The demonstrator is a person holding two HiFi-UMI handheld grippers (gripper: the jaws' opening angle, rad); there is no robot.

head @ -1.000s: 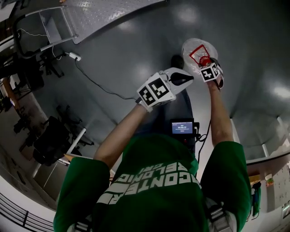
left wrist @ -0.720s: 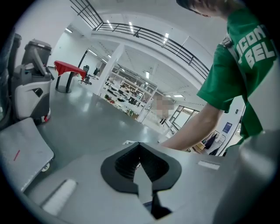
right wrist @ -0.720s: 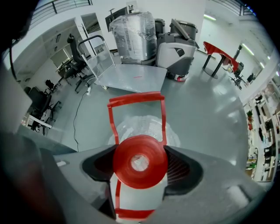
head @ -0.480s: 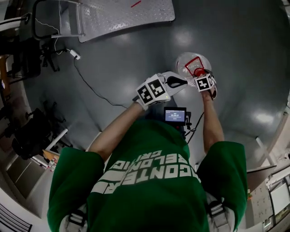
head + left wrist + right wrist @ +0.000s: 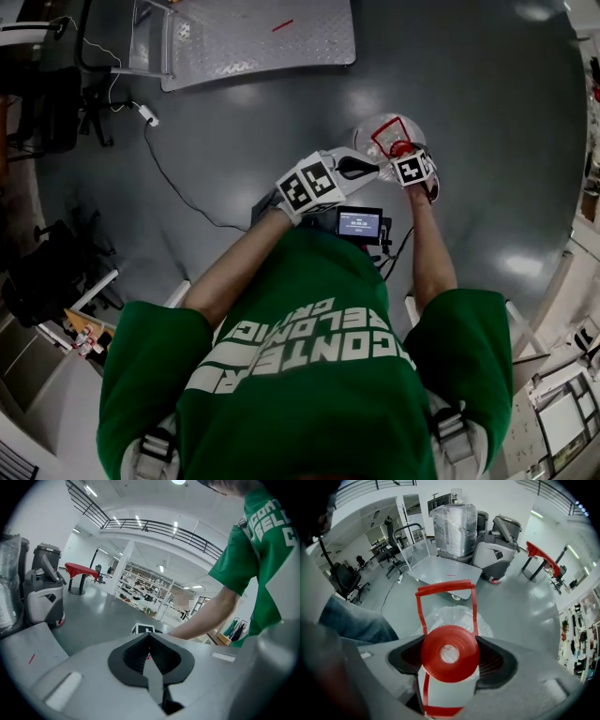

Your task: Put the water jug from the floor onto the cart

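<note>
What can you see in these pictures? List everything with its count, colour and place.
water jug: one, clear with red cap and red handle, below the right tongs
cart: one, grey metal deck, beyond the jug
wrapped load: one, silvery film, behind the cart
floor machine: one, grey, right of the wrapped load
table: one, red, far right
office chairs: several, black, left of the cart
cable plug: one, white, on the floor by the cart
screen: one, black and lit, at the person's chest
shirt: one, green, on the person
left tongs: shut, empty
right tongs: shut on the jug's neck
</note>
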